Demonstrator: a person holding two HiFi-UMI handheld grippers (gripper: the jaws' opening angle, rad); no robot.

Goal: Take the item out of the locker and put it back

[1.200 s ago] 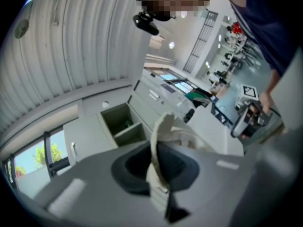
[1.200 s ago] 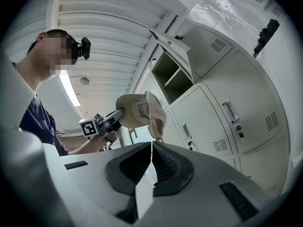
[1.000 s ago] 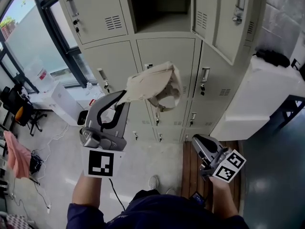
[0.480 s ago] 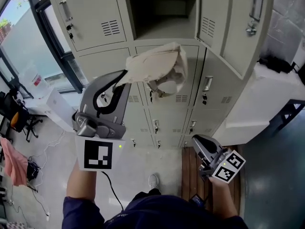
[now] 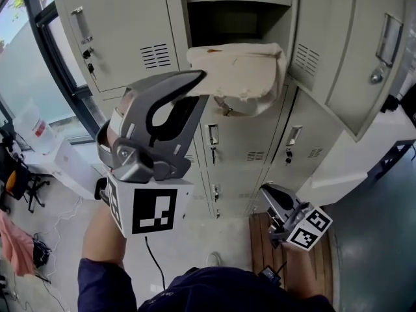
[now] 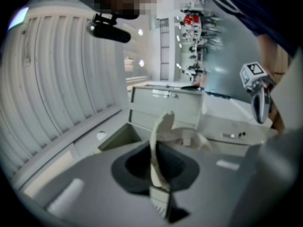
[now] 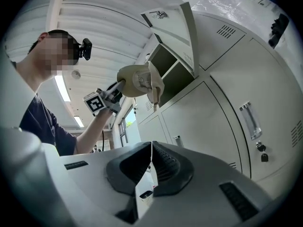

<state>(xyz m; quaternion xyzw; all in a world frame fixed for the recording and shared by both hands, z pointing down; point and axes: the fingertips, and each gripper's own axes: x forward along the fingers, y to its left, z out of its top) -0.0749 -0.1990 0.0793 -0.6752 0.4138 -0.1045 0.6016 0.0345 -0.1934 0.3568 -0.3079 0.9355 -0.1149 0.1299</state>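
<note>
Stretching level toward locker [image 5: 234,23], cloth bag [image 5: 242,77]

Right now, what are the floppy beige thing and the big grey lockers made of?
The beige bag looks like soft cloth, maybe canvas: it is matte, wrinkled and drooping. The lockers look like painted sheet metal: smooth and pale grey, with stamped vent slots and shiny metal handles.

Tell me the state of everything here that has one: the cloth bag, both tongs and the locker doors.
cream cloth bag: held up by one edge, outside the open compartment
left tongs: shut on the bag's edge
right tongs: shut, empty
grey metal upper locker door: swung open
grey upper-left locker door: shut, keys in lock
lower locker doors: shut
</note>
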